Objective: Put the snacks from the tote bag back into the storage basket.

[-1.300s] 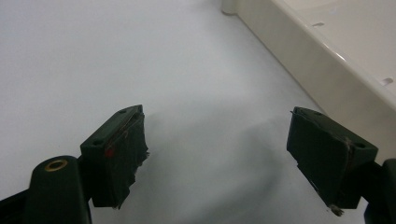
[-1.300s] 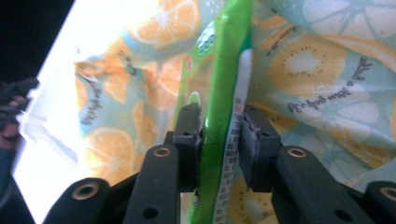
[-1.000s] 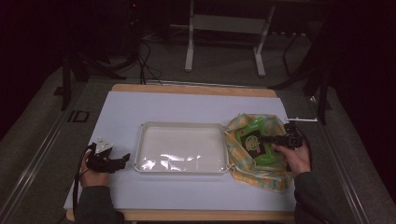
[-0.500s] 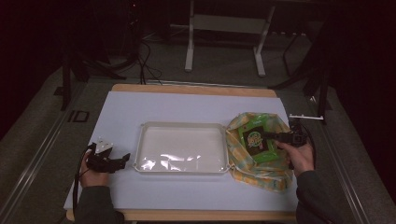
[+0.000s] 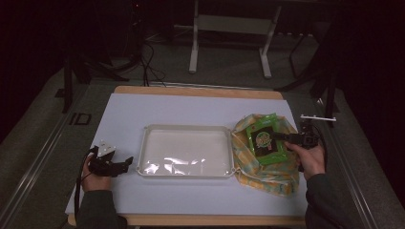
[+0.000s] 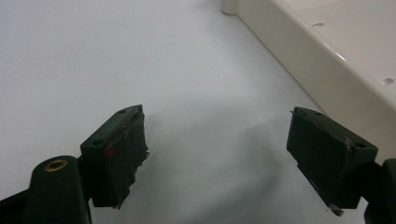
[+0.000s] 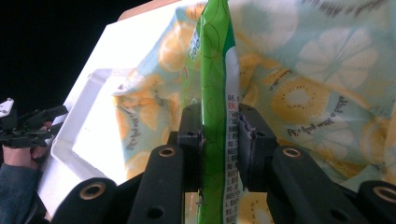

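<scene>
A green snack packet (image 5: 264, 139) lies tilted over a fruit-print cloth (image 5: 267, 169) at the right of the white table. My right gripper (image 5: 282, 137) is shut on the packet's right edge. In the right gripper view the packet (image 7: 215, 70) stands on edge between the pressed jaws of my right gripper (image 7: 219, 140), with the cloth (image 7: 317, 93) behind it. My left gripper (image 5: 125, 163) rests on the table left of a cream tray (image 5: 186, 131). It is open, and the left gripper (image 6: 219, 149) has only bare table between its jaws.
The shallow tray's wall (image 6: 299, 60) runs just to the right of the left jaws. The tray (image 7: 88, 140) lies between both hands. Bare table (image 5: 191, 109) stretches behind it. A metal stand's legs (image 5: 229, 47) and cables stand on the dark floor beyond the table.
My right gripper has drawn slightly to the right with the green packet in it, and the packet now sits a little higher over the cloth. The left hand has kept still.
</scene>
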Available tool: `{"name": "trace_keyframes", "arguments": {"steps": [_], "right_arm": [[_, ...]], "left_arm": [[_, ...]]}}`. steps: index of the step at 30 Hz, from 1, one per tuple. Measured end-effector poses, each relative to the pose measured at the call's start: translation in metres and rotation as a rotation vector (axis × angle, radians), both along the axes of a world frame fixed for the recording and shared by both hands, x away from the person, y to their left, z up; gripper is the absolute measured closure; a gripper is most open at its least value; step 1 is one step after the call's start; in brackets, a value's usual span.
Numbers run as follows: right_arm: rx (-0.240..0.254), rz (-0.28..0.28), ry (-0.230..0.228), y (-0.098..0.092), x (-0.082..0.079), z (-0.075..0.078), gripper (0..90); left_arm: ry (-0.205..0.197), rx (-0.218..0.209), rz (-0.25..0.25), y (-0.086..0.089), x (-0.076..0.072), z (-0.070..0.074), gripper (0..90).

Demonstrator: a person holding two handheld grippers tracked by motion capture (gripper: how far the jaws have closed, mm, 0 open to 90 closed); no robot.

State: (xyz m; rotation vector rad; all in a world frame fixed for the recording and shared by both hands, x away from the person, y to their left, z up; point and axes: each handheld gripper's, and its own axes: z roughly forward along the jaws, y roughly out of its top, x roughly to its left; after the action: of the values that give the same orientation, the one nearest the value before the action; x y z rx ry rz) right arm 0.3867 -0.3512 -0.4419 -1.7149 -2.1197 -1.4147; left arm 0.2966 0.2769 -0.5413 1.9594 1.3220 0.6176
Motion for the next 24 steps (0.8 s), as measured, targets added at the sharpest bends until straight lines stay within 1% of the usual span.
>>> {"name": "trace_keyframes", "arguments": {"steps": [3,14,24], "right_arm": [[-0.007,-0.001,0.001,-0.001,-0.002,0.001,73.3],[0.001,-0.008,-0.032,-0.009,-0.007,0.007,73.4],[-0.008,-0.008,-0.056,-0.013,-0.011,0.015,73.4]], "left_arm": [[0.000,0.000,0.000,0.000,0.000,0.000,20.1],[0.000,0.001,0.000,0.000,0.000,0.000,20.1],[0.000,0.000,0.000,0.000,0.000,0.000,20.1]]}}
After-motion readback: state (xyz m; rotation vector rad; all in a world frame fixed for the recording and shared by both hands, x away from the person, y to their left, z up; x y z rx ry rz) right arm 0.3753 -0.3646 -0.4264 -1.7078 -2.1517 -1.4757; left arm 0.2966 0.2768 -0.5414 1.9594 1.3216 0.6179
